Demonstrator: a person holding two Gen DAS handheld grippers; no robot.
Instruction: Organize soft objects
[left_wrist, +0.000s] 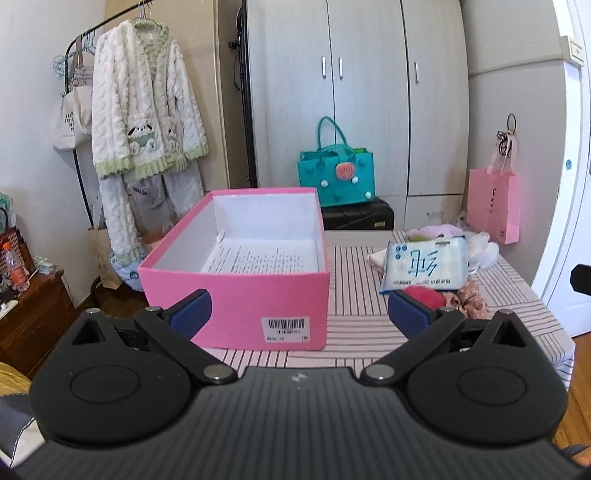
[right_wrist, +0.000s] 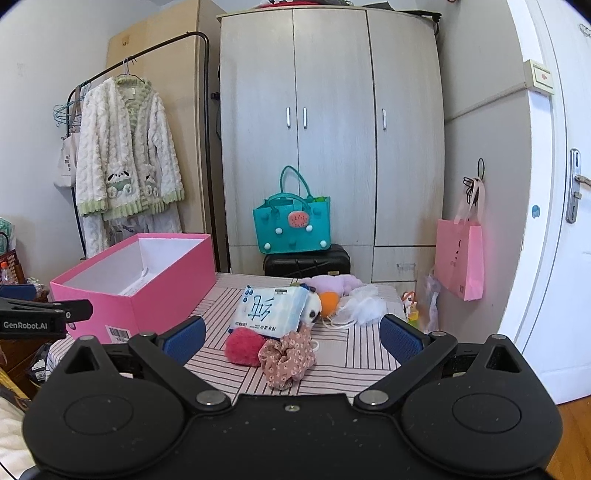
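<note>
Since the pink box (left_wrist: 236, 295) on the striped counter (right_wrist: 354, 354) holds only a printed paper sheet on its floor, you have not put any soft thing away yet, as far as you can judge. All the soft things sit in a pile to the right of the box: the tissue pack (right_wrist: 267, 308), the red puff (right_wrist: 242, 345) touching its front, the flowery scrunchie (right_wrist: 290, 356) just beside the puff, a small panda toy (right_wrist: 312, 308), an orange ball (right_wrist: 328, 302), a white mesh pouf (right_wrist: 364, 304) and a purple plush (right_wrist: 334, 284) at the back. Your left gripper (left_wrist: 299, 314) is spread wide and holds nothing, near the front of the box. Your right gripper (right_wrist: 291, 338) is spread wide too, and points at the pile. The tissue pack has big blue Chinese writing. The box has a barcode sticker (left_wrist: 285, 328), too small to read. The side of your left gripper reads "GenRobot.AI" in the right wrist view.
</note>
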